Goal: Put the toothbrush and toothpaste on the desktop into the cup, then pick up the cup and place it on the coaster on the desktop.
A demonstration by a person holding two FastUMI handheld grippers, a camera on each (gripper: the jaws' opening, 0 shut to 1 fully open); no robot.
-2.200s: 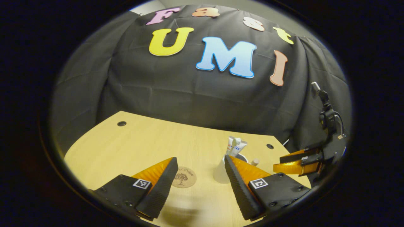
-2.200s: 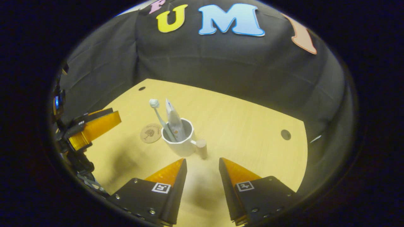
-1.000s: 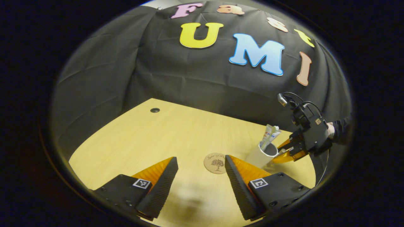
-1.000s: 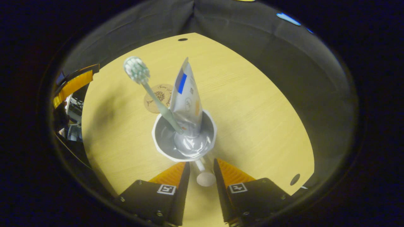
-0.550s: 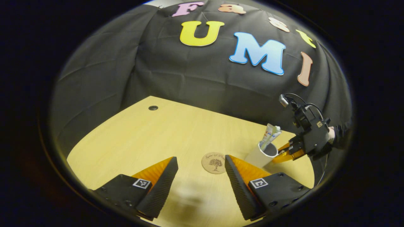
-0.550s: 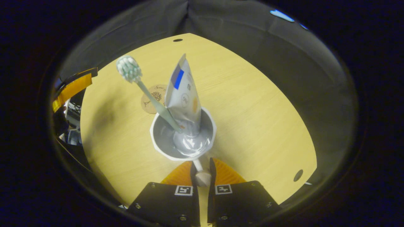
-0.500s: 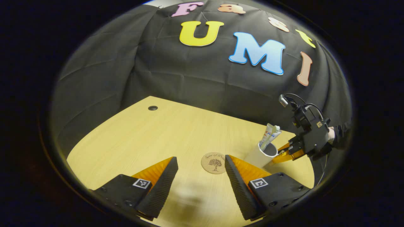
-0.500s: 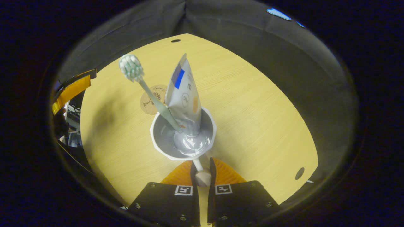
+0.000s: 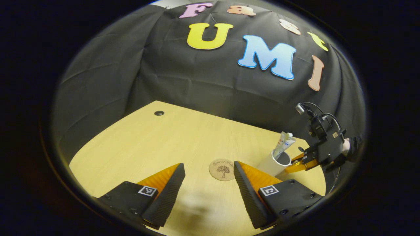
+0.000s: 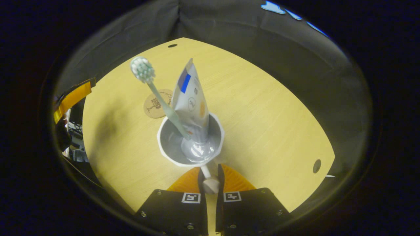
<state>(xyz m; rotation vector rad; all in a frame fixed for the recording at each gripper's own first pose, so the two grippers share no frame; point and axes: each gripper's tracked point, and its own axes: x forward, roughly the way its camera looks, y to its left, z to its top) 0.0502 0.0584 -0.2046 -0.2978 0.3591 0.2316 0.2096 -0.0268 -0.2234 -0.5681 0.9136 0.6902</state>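
Pale wood desktop [image 9: 157, 144] – right gripper [image 10: 208, 177] clamps cup [image 10: 170, 147] handle; left gripper [image 9: 208, 183] wide.

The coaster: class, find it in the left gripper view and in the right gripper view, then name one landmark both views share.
Left gripper view: the coaster lies low in the middle, on the desk between that gripper's own fingers.
Right gripper view: the coaster lies left of centre, partly behind the toothbrush.
Shared landmark: the white cup, which stands off the coaster.
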